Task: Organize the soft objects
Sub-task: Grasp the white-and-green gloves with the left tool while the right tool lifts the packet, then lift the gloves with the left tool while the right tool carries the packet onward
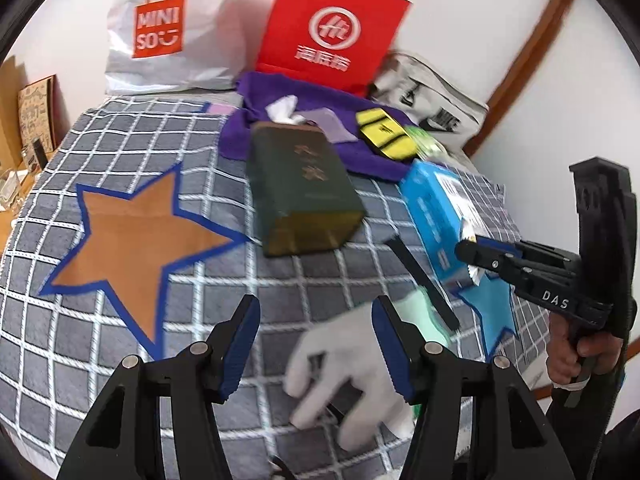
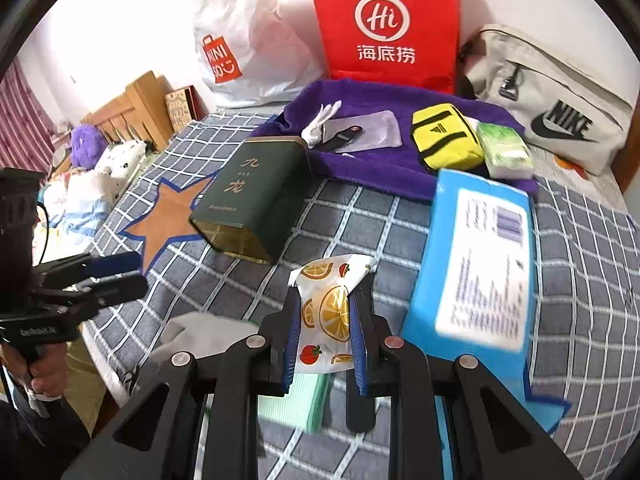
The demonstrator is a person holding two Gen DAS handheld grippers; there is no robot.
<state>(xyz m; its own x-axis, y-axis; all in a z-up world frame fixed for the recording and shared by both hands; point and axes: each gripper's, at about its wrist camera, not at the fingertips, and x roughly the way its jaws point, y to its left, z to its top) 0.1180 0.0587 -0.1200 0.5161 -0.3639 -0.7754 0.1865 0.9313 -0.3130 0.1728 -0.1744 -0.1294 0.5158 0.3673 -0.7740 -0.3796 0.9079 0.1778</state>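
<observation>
Green tin (image 2: pixel 256 196) — beside purple towel (image 2: pixel 384 164)

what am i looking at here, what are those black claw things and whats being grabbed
They are two hand-held grippers, each carrying a camera that looks along its fingers; a person works them, no robot. One picture is from each. The right gripper is shut on a small fruit-print packet. The left gripper is open, holding nothing, above a grey glove. On the checked bedspread lie a green tin, a blue pack and a purple towel with a yellow pouch.
</observation>
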